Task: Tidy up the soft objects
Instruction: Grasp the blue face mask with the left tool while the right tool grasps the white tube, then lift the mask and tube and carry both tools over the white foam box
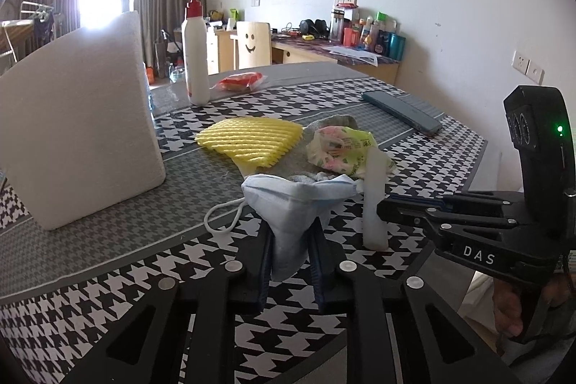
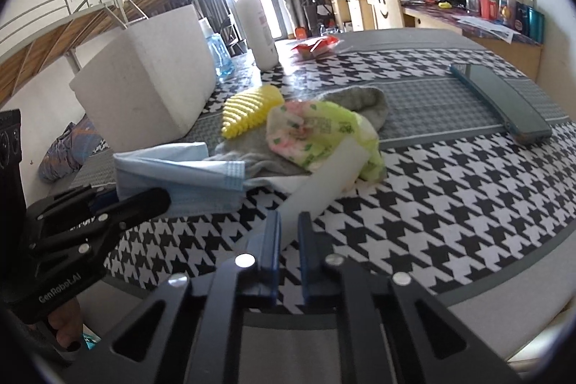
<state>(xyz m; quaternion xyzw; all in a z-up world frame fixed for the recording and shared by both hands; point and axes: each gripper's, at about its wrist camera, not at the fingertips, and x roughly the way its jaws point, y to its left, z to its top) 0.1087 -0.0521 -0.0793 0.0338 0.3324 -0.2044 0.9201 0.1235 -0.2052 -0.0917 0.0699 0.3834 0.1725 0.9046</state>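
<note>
Far left on the black-and-white houndstooth tablecloth (image 1: pixel 424 168) stands a tall white foam block (image 1: pixel 79 128), upright; behind its right edge stands a white pump bottle with a red dispenser head (image 1: pixel 194 49), and a red-and-white wrapped packet (image 1: pixel 240 81) lies near it toward the far table edge. Next, a yellow ribbed foam fruit net (image 1: pixel 252 139) lies flat beside the block, its right end touching a grey knitted sock (image 2: pixel 363 103). A crumpled green-and-pink printed plastic wrapper (image 1: pixel 342 150) sits on top of the sock. In front of this pile, the left gripper (image 1: pixel 291 261) has its blue-padded jaws closed on the lower fold of a light blue pleated face mask (image 1: pixel 298 204); the mask's white ear loop (image 1: pixel 223 215) trails onto the cloth. Just right of the mask, the right gripper (image 2: pixel 289 233) has its jaws pinched on the near end of a white foam strip (image 2: pixel 327 182), whose far end leans against the wrapper. Well apart to the right, a dark teal flat case (image 1: pixel 403 112) lies on the grey band of the cloth.
</note>
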